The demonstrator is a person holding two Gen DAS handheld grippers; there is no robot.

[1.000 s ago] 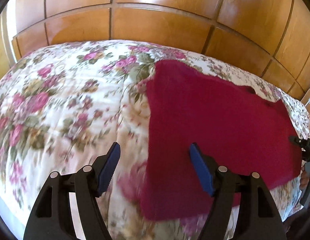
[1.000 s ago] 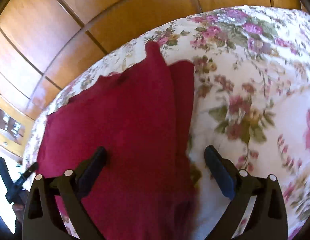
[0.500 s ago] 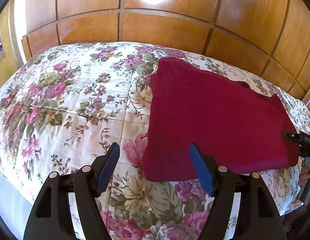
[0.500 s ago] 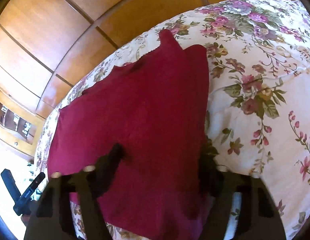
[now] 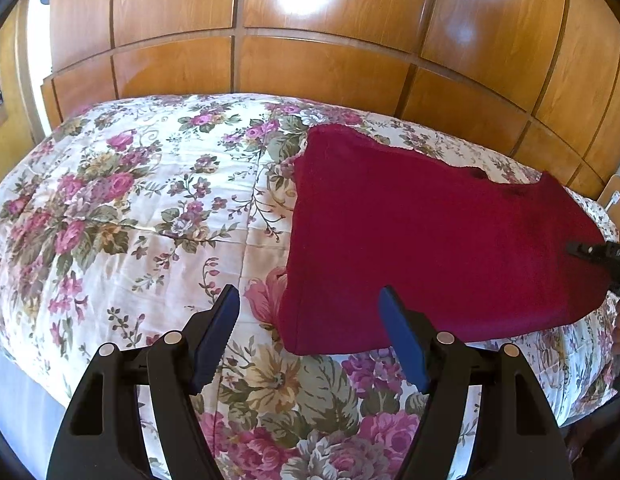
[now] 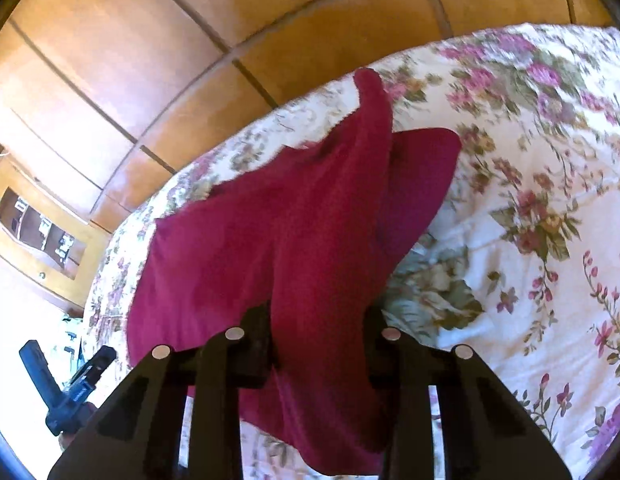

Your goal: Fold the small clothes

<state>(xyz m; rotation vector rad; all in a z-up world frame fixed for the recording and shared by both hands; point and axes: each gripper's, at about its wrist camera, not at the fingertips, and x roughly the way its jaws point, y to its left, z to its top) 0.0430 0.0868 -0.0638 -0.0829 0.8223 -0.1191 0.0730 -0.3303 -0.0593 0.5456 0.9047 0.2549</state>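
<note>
Lying on a floral bedspread (image 5: 122, 208) is a dark red garment (image 5: 429, 248), folded into a broad, roughly flat shape on the right half of the bed. Behind the bed stands a glossy wooden panelled wall (image 5: 317, 64).

From the left wrist view, the left gripper (image 5: 310, 328) hovers above the near left corner of the garment, its two blue-padded fingers (image 5: 216, 332) spread wide apart and holding nothing.

From the right wrist view, the right gripper (image 6: 317, 336) is clamped on the near edge of the garment, and the cloth bunches into a raised ridge between its black fingers. That gathered edge is lifted off the bedspread, while the far part still lies on the bed. A second layer of red cloth shows beneath, to the right.
</note>
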